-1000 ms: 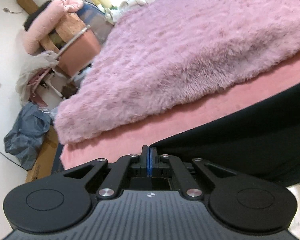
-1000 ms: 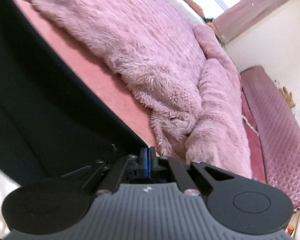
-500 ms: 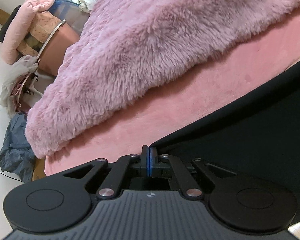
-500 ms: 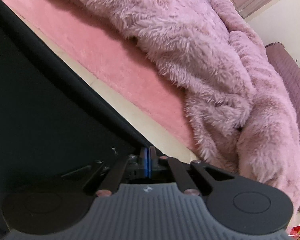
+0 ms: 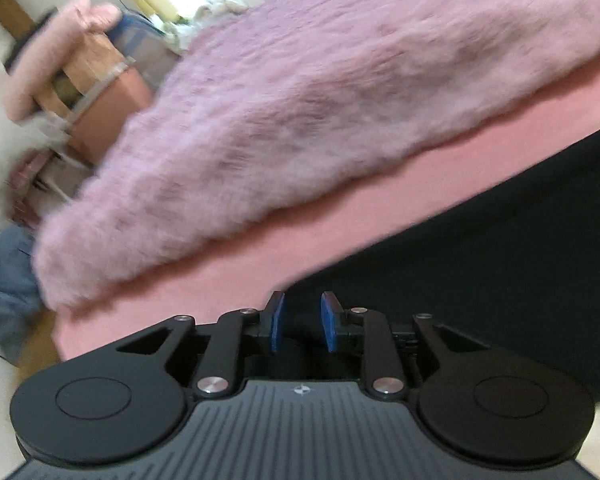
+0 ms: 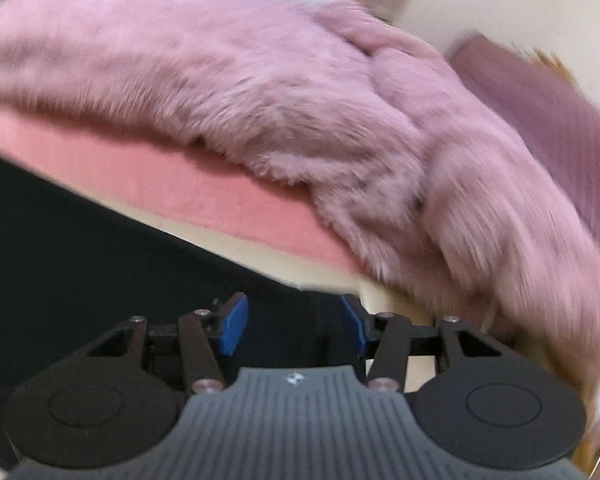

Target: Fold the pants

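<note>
The pants (image 5: 480, 264) are black and lie spread on the pink bed sheet (image 5: 340, 216), on the near side of the fluffy pink blanket (image 5: 320, 92) that covers the rest of the bed. In the left wrist view the dark cloth fills the lower right, its edge running up and to the right, with a strip of bare sheet between it and the blanket. The left hand-held gripper (image 5: 300, 322) stands with its blue pads (image 5: 277, 322) a narrow gap apart, nothing pinched between them; the corner of the pants lies just ahead of the fingertips, and whether it touches them cannot be told. In the right wrist view the pants (image 6: 100, 256) fill the lower left, again short of the blanket (image 6: 260, 92), with the sheet (image 6: 180, 188) and a pale cream band showing between the two. The right hand-held gripper (image 6: 294, 330) is spread wider than the left, its blue pads (image 6: 232, 330) well apart, and black cloth shows in the gap beneath them, not clamped. Beyond the blanket on the left gripper's side stand a wooden piece of furniture draped with a pink cloth (image 5: 56, 52) and a grey-blue heap (image 5: 8, 284) low beside the bed. On the right gripper's side, beyond the blanket, is a mauve quilted surface (image 6: 540, 108) against a pale wall. Both views are blurred.
</note>
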A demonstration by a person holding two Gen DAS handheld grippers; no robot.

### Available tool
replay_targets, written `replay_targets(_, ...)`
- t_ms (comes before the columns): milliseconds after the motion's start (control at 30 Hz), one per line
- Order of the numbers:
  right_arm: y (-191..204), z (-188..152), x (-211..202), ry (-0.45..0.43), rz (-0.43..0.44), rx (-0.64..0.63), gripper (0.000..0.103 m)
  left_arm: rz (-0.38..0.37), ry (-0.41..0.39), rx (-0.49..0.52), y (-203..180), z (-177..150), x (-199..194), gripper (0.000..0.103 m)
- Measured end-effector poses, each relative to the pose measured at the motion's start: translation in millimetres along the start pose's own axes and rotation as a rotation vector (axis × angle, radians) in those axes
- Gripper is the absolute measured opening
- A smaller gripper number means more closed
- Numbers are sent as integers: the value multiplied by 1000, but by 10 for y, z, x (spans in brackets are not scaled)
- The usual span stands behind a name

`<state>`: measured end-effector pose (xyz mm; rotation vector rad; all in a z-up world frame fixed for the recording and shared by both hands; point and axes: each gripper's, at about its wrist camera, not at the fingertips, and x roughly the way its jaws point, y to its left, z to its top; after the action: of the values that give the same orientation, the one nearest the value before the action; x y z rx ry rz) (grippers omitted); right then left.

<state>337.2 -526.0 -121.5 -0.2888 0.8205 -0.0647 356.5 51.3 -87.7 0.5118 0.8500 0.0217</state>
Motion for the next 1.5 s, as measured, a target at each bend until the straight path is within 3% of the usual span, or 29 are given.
replay_targets(133,-344,-511,-425,15,18,323,46,-122,-17,-26,-150,-124,-138,25)
replay_targets(300,-643,-1184,-654,46,52,716,47,-144,20,0,-407,-234,-99,19)
replay_targets(500,-836,-1581,-386,39,148,1115,45,-130,86,-19,-498,-268,7,8)
replay_targets(533,-834,-1593,-345,20,147,1156,43,-129,96,-17,-515,-257,18,3)
replay_targets(567,-847,-1585,-312,2,148,1174,31,-128,103,-16,-542,-266,20,1)
replay_targets(667,-805,-1496,-220,13,101,1155,4,-108,126,-8,-607,-249,30,0)
replay_targets(733,-788,-1433,-245,7,51,1082,1,-119,140,-19,-624,-268,-9,0)
replay_targets(800,-835,-1396,-255,13,11,1022,1,-181,147,-43,-636,-278,-81,0)
replay_targets(933,-1106,-1473,-307,49,-73,943,1,-284,140,-49,-818,-339,-288,0)
replay_targets(1067,-1282,-1456,-291,103,-118,811,3,-266,98,-51,-952,-395,-389,0)
replay_targets(1100,-1302,-1425,-283,112,-108,785,5,-268,84,-61,-937,-409,-407,2)
replay_targets(1133,-1299,-1394,-297,117,-109,757,7,-273,72,-77,-901,-425,-437,10)
replay_targets(1233,-1170,-1236,-421,95,-139,630,17,-287,24,-123,-708,-505,-624,15)
replay_targets(1300,-1024,-1144,-573,64,-154,557,29,-278,-7,-151,-560,-590,-767,20)
replay_targets(1400,-787,-1015,-750,30,-138,484,29,-255,-28,-195,-314,-795,-932,26)
replay_targets(1500,-402,-919,-969,-31,-27,425,29,-200,-19,-226,-157,-1014,-1017,38)
